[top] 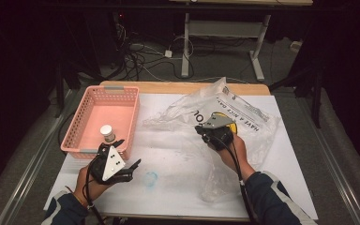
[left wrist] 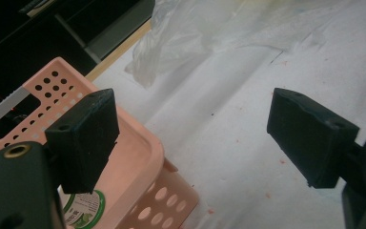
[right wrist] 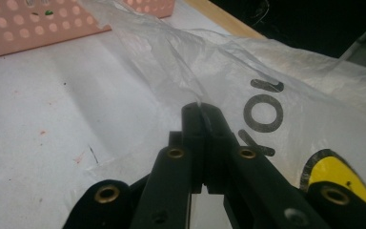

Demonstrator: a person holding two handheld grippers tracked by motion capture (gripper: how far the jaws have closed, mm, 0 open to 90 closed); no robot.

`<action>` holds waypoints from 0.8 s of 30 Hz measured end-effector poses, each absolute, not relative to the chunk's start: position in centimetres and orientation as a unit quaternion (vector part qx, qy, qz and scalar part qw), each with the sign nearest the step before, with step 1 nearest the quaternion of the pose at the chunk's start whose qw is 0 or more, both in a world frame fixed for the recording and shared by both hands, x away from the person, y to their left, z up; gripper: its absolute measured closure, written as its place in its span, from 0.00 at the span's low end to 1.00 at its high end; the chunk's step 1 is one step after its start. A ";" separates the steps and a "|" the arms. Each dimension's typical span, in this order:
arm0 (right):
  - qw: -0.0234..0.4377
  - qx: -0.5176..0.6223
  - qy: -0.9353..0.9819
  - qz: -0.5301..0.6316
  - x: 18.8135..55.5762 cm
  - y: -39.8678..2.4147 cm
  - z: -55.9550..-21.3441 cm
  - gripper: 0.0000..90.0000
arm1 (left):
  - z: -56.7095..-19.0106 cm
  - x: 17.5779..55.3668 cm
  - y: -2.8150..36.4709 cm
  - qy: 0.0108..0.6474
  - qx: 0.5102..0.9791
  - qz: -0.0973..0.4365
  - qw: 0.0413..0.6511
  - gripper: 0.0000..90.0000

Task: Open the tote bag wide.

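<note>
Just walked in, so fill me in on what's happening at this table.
A person is working with a claw in each hand. The right claw is shut on a fold of the clear plastic bag lying on the white table cover, with the film pinched between its jaws. The left claw hangs open beside the pink basket, holding nothing. A small white bottle already stands in that basket.

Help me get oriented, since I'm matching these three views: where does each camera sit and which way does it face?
High view: above the person's side, facing forward and down on the table; forearms and both claws show.
Left gripper view: rides the left claw, open jaws over the pink basket edge.
Right gripper view: rides the right claw, shut on the plastic bag.
All three share basket and bag.
</note>
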State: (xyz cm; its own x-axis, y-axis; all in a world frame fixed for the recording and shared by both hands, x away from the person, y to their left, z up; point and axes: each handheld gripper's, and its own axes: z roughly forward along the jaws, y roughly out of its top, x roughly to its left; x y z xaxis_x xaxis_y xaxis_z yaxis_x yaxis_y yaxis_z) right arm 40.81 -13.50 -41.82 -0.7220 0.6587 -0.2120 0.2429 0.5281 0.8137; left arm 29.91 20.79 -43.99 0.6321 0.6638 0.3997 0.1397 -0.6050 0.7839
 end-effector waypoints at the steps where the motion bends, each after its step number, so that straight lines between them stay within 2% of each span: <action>1: 0.255 0.269 0.836 0.405 40.7 -13.6 -41.5 1.00 | -43.9 30.0 21.0 0.249 0.820 0.354 0.374 0.20; 14: 0.277 0.258 0.806 0.456 40.8 -15.3 -35.4 1.00 | -41.2 31.7 23.2 0.285 0.798 0.374 0.377 0.20; 24: 0.254 0.265 0.807 0.462 41.2 -15.4 -35.9 1.00 | -39.1 36.0 24.7 0.323 0.818 0.344 0.329 0.21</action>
State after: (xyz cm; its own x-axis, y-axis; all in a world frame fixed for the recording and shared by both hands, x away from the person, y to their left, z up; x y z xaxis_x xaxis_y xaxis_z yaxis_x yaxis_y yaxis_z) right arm 41.19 -15.41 -35.94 -0.7307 0.6625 -0.1648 0.1931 0.4321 0.8809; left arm 36.03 24.73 -39.11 0.5543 0.7545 0.3514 0.3017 -0.5756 0.7600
